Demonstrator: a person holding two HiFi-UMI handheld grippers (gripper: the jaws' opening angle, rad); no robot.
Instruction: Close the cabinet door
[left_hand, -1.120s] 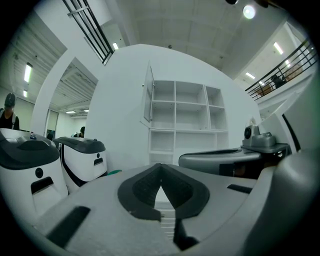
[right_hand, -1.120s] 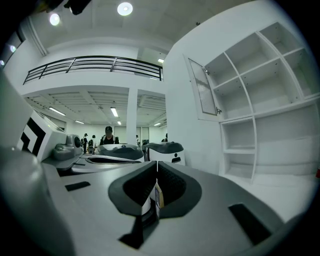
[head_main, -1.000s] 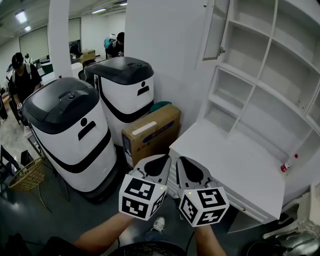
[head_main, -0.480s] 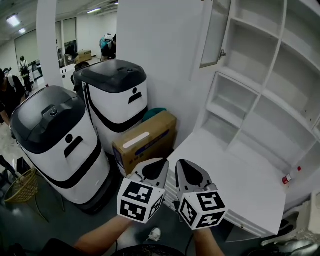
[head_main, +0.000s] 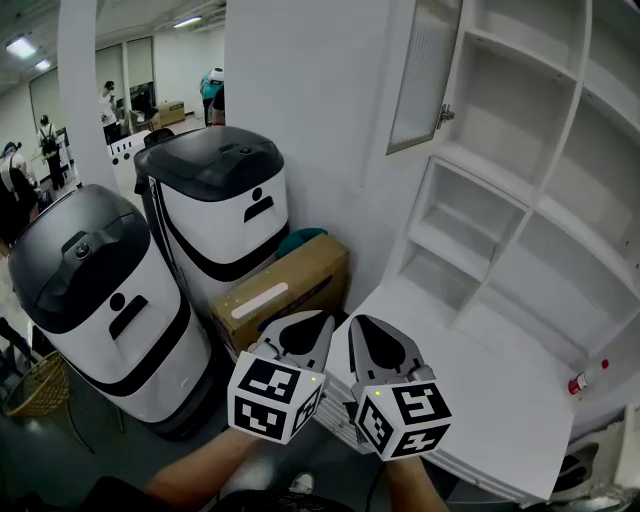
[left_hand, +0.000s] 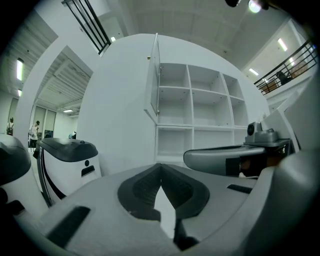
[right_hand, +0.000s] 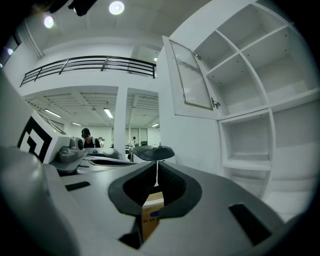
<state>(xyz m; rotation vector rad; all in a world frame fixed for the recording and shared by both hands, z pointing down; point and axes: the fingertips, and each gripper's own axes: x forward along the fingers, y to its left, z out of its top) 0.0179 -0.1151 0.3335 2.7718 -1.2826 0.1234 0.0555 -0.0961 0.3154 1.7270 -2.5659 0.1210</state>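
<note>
Door (head_main: 418, 75) open; box (head_main: 285, 292) print seemingly blue.

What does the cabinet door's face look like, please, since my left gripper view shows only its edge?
Observer: The cabinet door has a ribbed-looking pane in a white frame.
Operator: Thank you. Is the right gripper holding anything?
Observer: No, the right gripper is shut and empty; a cardboard box only shows beyond its jaws.
Operator: Is anything on the counter?
Observer: A small red-capped bottle sits at the far right edge of the counter.
</note>
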